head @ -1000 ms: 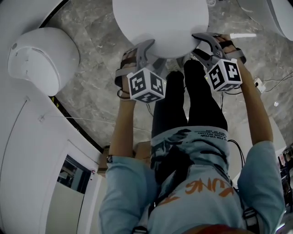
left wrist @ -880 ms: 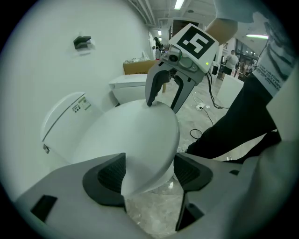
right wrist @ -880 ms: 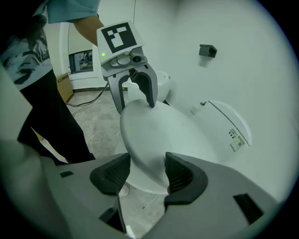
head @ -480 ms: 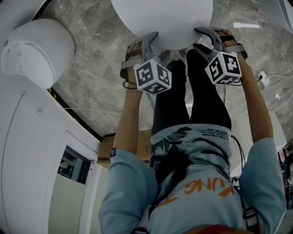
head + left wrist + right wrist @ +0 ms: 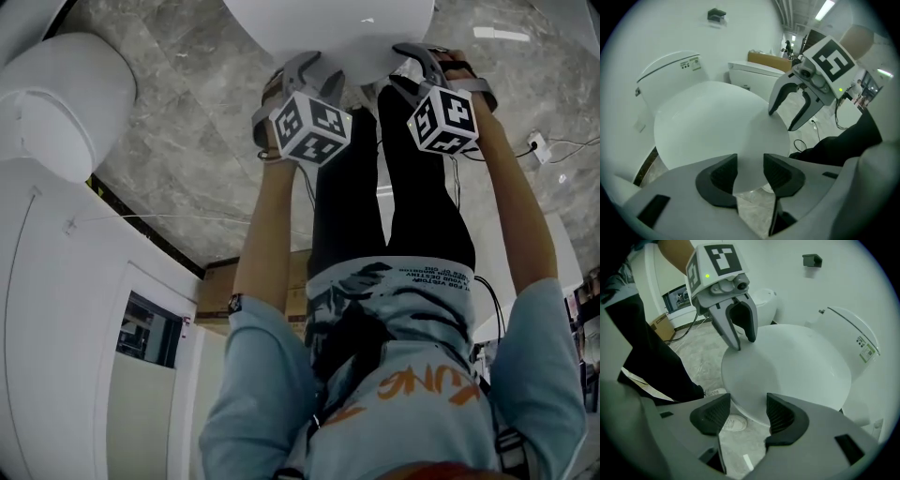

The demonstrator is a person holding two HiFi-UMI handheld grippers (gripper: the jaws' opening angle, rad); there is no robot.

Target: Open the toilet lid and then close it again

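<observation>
now left gripper (image 5: 750, 171) and right gripper (image 5: 747, 413), jaws just closing yet apart, straddle the front edge of the toilet lid (image 5: 717, 122).

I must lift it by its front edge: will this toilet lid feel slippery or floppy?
The toilet lid looks smooth and glossy, so a grip on its face would probably slip. It is a broad, thin shell holding its shape, likely stiff and fairly light. Its back end meets the tank, so it should swing rather than slide.
</observation>
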